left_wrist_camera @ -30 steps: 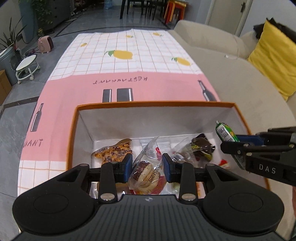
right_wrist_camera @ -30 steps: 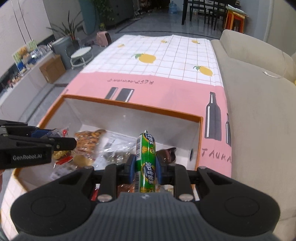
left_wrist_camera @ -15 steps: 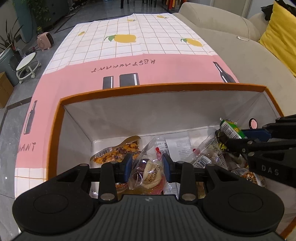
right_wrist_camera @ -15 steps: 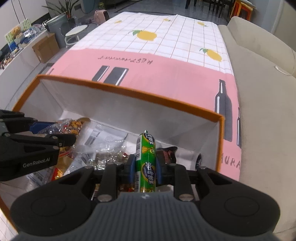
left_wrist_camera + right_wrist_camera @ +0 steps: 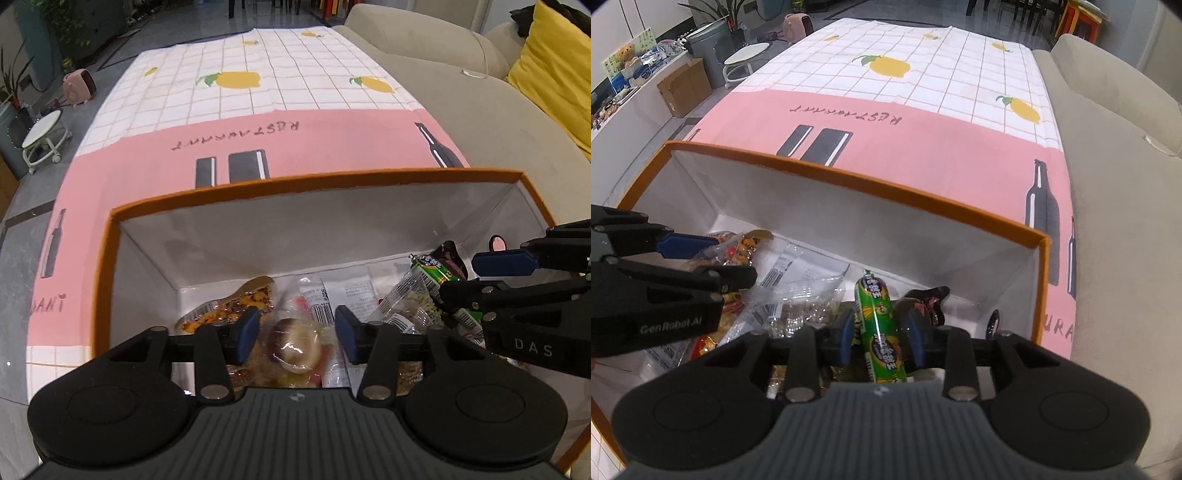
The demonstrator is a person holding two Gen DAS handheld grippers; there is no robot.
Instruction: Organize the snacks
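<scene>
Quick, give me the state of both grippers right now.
Left gripper: open, jaws just widened off the wrapped round pastry lying between them.
Right gripper: open, jaws just widened; the green sausage stick is between them.

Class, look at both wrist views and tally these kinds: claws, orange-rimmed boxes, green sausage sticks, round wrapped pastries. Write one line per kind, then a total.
Claws: 2 (left claw, right claw)
orange-rimmed box: 1
green sausage stick: 1
round wrapped pastry: 1
Total: 5
</scene>
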